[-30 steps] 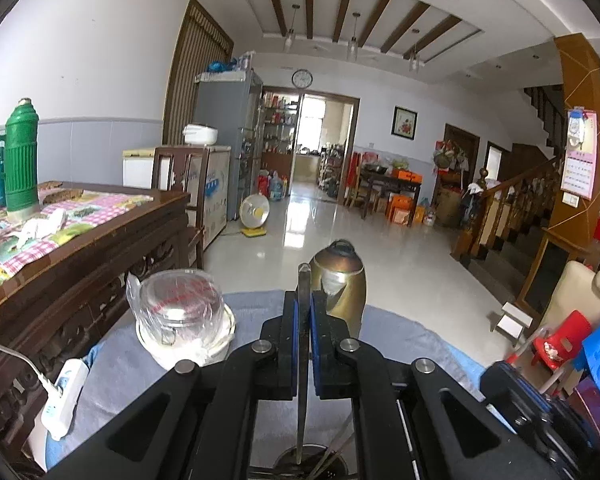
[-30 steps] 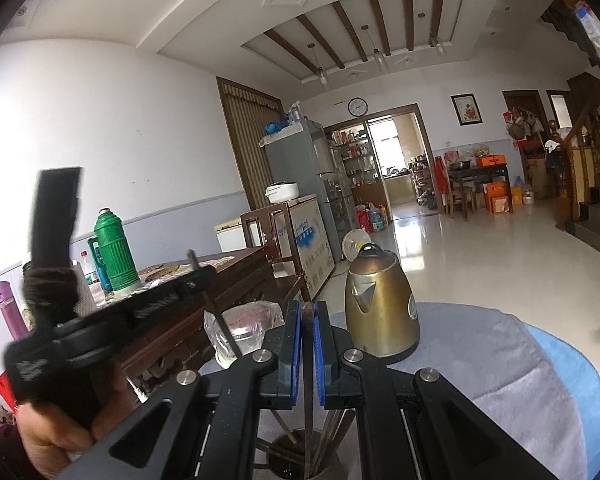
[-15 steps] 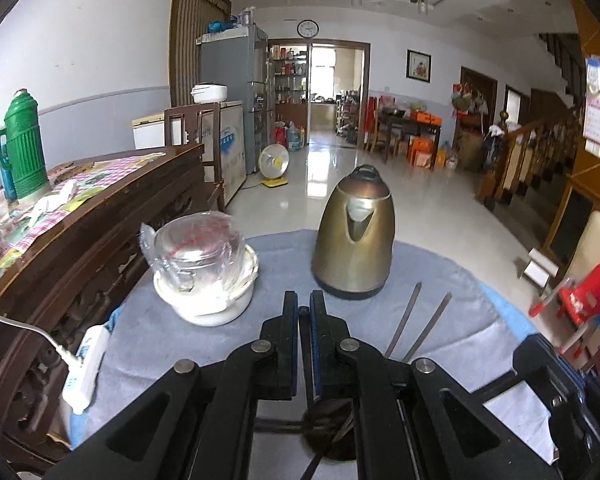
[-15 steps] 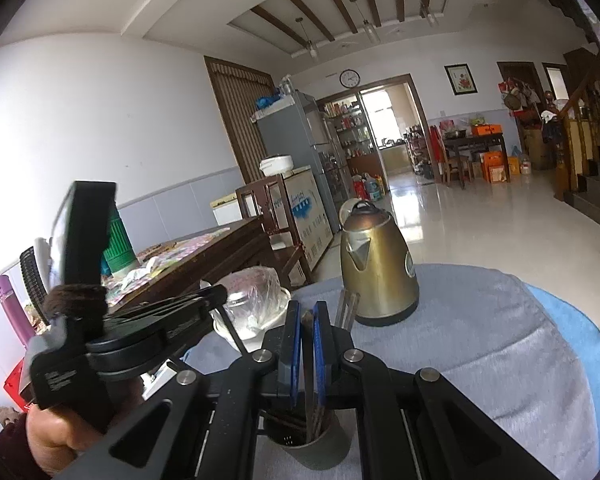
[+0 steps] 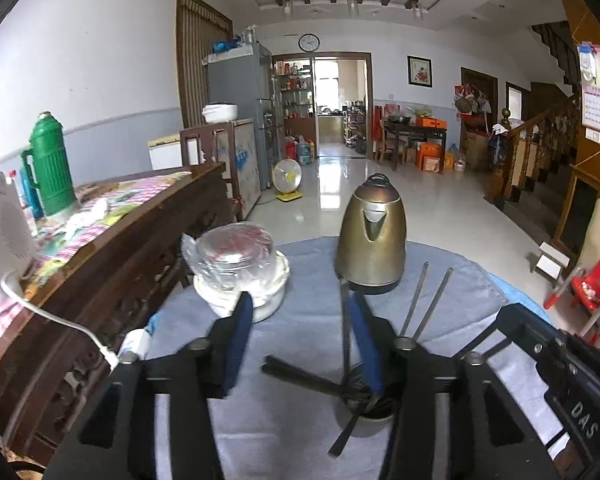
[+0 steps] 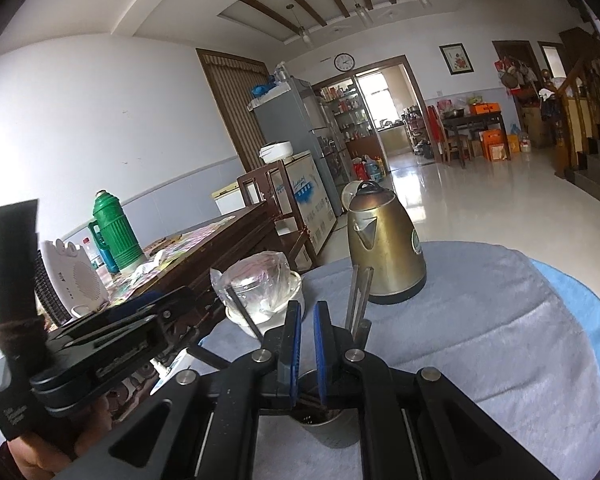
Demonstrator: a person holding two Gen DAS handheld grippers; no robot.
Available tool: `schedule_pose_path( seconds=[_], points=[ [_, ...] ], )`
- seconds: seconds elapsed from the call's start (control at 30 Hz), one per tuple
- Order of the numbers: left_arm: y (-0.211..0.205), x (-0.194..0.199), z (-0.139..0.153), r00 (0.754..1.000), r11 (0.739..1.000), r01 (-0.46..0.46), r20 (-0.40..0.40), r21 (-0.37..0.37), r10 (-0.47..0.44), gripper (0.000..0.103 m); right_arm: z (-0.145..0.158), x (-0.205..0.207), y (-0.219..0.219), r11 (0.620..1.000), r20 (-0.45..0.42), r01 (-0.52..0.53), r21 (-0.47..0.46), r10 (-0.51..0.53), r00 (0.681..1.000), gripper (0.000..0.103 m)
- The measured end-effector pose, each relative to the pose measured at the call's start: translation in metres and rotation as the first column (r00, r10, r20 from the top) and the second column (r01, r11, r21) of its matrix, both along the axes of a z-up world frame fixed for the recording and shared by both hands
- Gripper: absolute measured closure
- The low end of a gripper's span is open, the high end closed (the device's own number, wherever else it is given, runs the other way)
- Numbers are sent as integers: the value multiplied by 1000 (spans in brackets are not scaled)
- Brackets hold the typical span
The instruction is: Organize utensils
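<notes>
Since the left claw [image 5: 296, 340] just spread wide over the utensil cup [image 5: 370, 412], that chopstick's dropped; right claw [image 6: 307, 344] looks nearly shut, gripping nothing. Next: the chopsticks [image 5: 426, 300] right of the cup.

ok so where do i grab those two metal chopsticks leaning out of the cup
Take the metal chopsticks on their bare upper shafts, well above the rim of the cup. Come from the near side and slightly above, with the jaws closing across their thin width. They lean away toward the kettle, which likely crowds the far side.
</notes>
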State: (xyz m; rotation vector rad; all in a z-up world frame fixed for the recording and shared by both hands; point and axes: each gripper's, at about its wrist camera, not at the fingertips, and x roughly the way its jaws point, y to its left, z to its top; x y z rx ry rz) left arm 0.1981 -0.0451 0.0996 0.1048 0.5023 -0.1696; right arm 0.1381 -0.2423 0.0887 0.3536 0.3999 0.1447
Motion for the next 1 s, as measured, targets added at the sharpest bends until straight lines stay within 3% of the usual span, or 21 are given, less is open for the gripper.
schedule_pose_path(
  seconds=[0.1,0.2,0.27,0.33,0.4,0.6,0.77,1.0],
  points=[
    [7,-11,4,1000,1000,-16,18,13,16,41,1,-4,0,1000,-14,-9,18,9,1000,92],
    [14,-22,8,999,999,-31,29,23,30,36,0,-9,1,999,-18,-13,32,13,1000,83],
    [18,-29,10,999,999,-32,32,33,31,32,1,-19,1,999,-14,-11,39,11,1000,74],
    [21,-35,11,999,998,-33,28,44,32,26,0,-21,1,999,-13,-10,39,11,1000,53],
    [24,-44,11,999,998,-25,23,59,23,23,0,-31,0,999,-2,-5,32,5,1000,44],
    [24,-69,-2,1000,991,11,-16,134,-8,18,-2,-57,3,999,-16,-6,-42,6,1000,44],
    [27,-86,-12,998,989,30,-50,141,-23,17,-9,-78,6,995,-45,-4,-98,0,999,44],
    [28,-99,-27,997,986,16,-79,167,-3,16,-28,-100,8,994,-96,-18,-105,8,995,44]
  ],
)
